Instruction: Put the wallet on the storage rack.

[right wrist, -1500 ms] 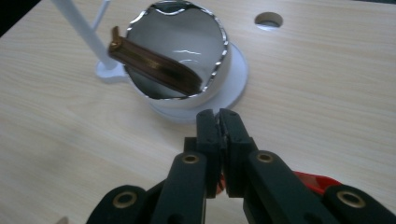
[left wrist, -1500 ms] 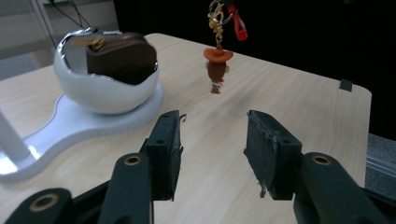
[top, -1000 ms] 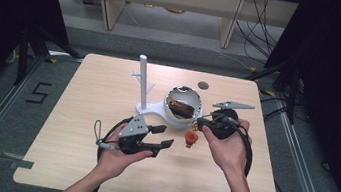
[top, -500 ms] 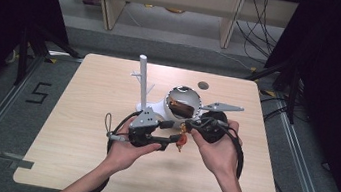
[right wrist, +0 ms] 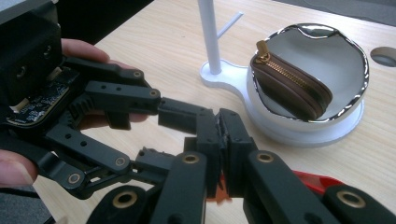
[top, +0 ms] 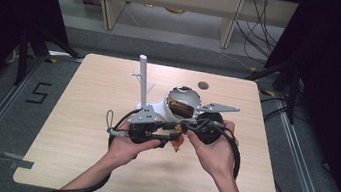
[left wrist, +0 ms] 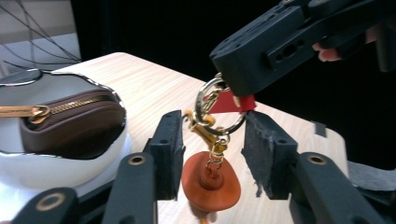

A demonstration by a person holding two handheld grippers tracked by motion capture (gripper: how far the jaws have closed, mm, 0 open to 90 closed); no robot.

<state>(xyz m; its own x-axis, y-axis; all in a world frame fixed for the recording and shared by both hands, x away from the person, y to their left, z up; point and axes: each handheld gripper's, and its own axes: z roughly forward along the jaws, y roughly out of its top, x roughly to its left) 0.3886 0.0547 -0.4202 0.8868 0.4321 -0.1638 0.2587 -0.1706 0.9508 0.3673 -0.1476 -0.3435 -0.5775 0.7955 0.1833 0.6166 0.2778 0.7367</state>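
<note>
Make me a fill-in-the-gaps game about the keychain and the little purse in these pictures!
1. The brown zip purse lies in a shiny white ____.
2. The right gripper pinches the keychain's ____ tag.
3. The gold ring and orange charm hang between the ____ gripper's jaws, which have just been closing.
4. A thin white ____ stands beside the dish.

Missing words: dish; red; left; post

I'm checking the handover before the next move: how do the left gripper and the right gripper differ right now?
The right gripper is shut on the red tag of the keychain, which hangs from it. The left gripper has just been closing, yet its jaws stand apart on either side of the gold clasp, with no clear contact. The right gripper comes from above, the left from below. Both meet over the table.
</note>
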